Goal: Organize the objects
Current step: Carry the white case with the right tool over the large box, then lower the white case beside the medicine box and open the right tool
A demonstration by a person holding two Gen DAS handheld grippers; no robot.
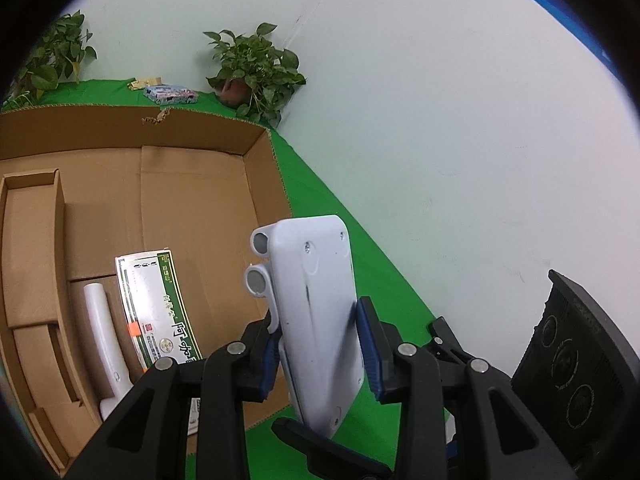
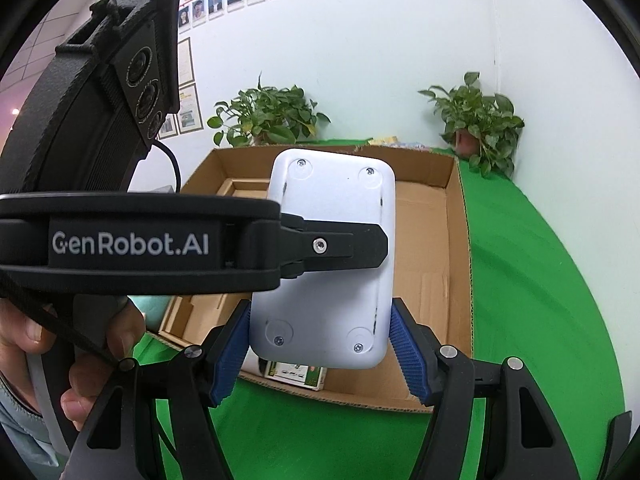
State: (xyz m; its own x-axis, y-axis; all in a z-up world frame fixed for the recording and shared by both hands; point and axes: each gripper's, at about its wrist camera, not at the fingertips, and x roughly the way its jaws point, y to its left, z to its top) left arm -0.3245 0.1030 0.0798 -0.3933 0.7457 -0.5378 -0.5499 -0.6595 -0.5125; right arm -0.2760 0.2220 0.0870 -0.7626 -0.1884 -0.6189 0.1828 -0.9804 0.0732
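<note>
Gripping white device (image 2: 326, 264), both hand-held grippers (image 1: 318, 344) (image 2: 320, 354) clamped, "GenRobot.AI" on left one.

Pale grey device (image 2: 326, 264), brown carton (image 1: 192, 184), green cloth (image 2: 540, 280)

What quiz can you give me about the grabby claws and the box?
1. True or false: only one gripper holds the white plastic device.
2. How many potted plants show in the right wrist view?
3. The green-and-white printed carton lies: A) inside the cardboard box; B) on the green cloth; C) against a plant.

Key: 1 false, the left gripper and the right gripper both clamp it. 2 two. 3 A.
</note>
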